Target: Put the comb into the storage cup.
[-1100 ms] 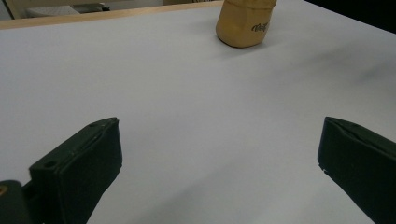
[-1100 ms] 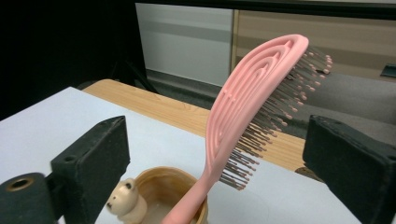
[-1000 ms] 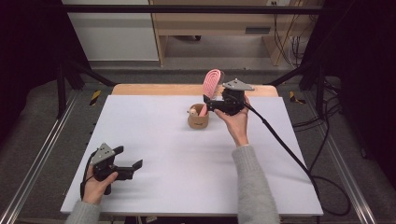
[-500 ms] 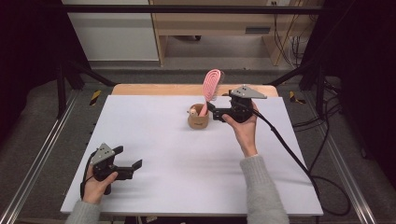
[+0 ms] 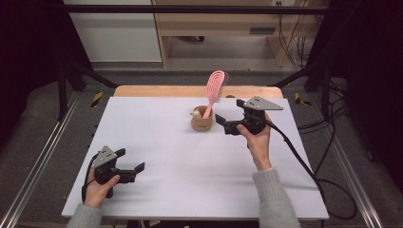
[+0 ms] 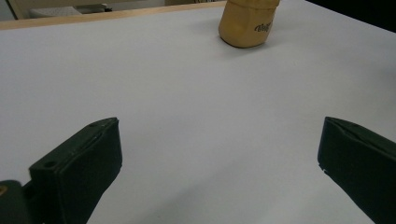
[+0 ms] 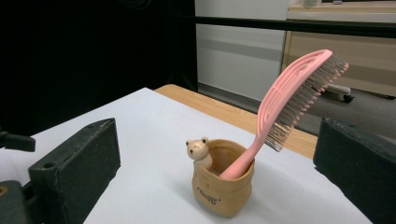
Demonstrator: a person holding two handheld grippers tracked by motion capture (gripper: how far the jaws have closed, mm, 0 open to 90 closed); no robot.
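On the white table (image 5: 157,142) we see a pink hairbrush (image 5: 214,90) standing handle-down in a tan bear cup (image 5: 202,122), our right gripper (image 5: 223,124) wide open beside it, our left gripper (image 5: 130,161) spread wide near the front edge.

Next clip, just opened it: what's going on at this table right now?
A person sits at a white table with a gripper in each hand. A pink hairbrush stands handle-down in a small tan cup with a bear figure, leaning against its rim. The right gripper is beside the cup, jaws open and holding nothing. The left gripper rests near the table's front left corner, also open, far from the cup.
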